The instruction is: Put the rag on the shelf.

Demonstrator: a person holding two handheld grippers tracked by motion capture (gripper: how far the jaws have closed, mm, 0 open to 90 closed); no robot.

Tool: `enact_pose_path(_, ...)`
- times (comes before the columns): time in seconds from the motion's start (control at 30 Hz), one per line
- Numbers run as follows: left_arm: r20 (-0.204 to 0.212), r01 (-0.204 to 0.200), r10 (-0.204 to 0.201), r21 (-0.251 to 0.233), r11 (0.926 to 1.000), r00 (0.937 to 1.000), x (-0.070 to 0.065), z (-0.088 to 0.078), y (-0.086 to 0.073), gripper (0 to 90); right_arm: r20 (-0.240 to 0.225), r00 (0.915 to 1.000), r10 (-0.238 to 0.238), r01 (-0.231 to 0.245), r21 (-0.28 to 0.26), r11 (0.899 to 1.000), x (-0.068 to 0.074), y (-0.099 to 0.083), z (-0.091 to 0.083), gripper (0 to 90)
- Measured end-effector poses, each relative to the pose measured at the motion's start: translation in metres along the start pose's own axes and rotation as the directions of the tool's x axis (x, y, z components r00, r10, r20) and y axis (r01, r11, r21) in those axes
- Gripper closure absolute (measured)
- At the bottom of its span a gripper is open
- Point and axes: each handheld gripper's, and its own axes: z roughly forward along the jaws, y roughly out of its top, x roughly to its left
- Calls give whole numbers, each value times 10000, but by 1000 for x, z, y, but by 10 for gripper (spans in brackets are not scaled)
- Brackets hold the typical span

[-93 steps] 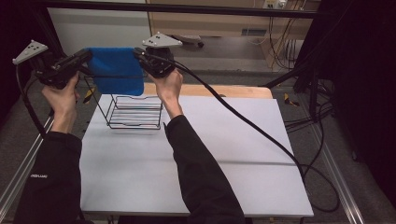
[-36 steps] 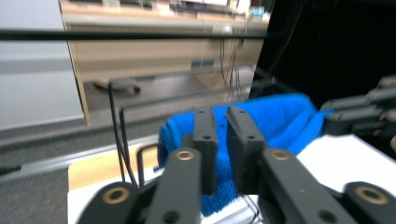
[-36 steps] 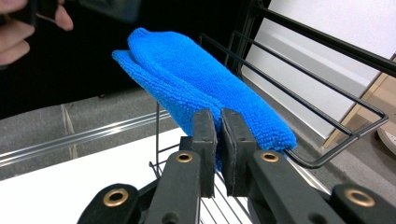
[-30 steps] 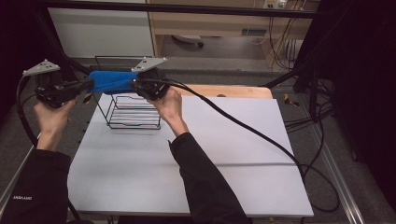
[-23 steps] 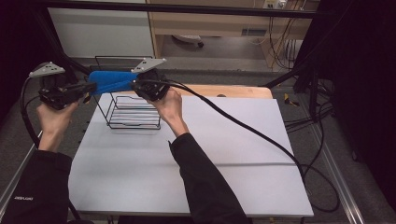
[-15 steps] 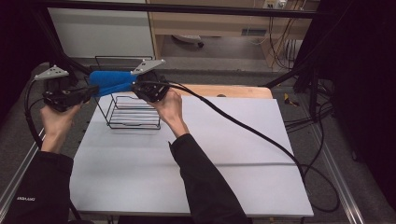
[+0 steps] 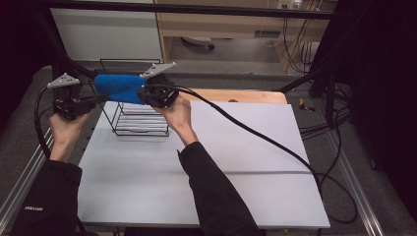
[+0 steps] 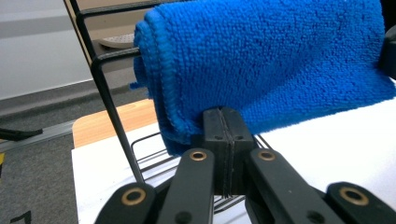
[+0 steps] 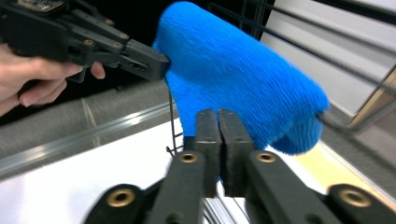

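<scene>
Your table (image 7: pixel 236 162), covered in white, takes up most of the high view, with a strip of bare wood along its far edge. Near its far left corner stands the black wire rack (image 7: pixel 139 120), its base resting on the white cover and its upright frame rising at the back. The blue cloth (image 7: pixel 118 88) hangs over the rack's top bar, folded over it, with its layered hemmed edge showing in your left gripper view against the bar. You hold it from both ends. Your left gripper (image 7: pixel 98 100) comes in from the left edge of the table, and its jaws are pressed together on the cloth's lower fold, the pads meeting with the fabric pinched at their tips (image 8: pixel 223 140). Your right gripper (image 7: pixel 142 94) sits at the cloth's right end, above the rack, and its jaws are likewise clamped on the cloth's lower edge (image 9: pixel 218 140). From your right gripper view, the left gripper's tip meets the cloth at its far side. A black cable (image 7: pixel 275 142) trails from your right gripper across the table toward its right edge.
</scene>
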Motion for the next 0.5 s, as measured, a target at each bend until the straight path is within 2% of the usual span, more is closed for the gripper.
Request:
enact_pose_path(0.07, -13, 3, -3, 2, 10000, 10000, 1, 2, -2, 893, -2, 9993, 377, -377, 12, 9993, -7, -7, 3, 900)
enact_pose_path(0.17, 68, 76, -76, 11, 10000, 9999, 2, 5, -3, 893, 138, 9979, 632, -633, 93, 9980, -15, -17, 5, 900)
enact_pose_path(0.33, 159, 158, -157, -54, 9999, 9998, 1, 6, -3, 892, 169, 9979, 620, -621, 36, 9981, -20, -26, 7, 900)
enact_pose_path(0.5, 265, 150, -147, -129, 9998, 9995, -1, 1, -4, 891, -78, 9992, 388, -390, -280, 9988, -13, -23, -3, 865)
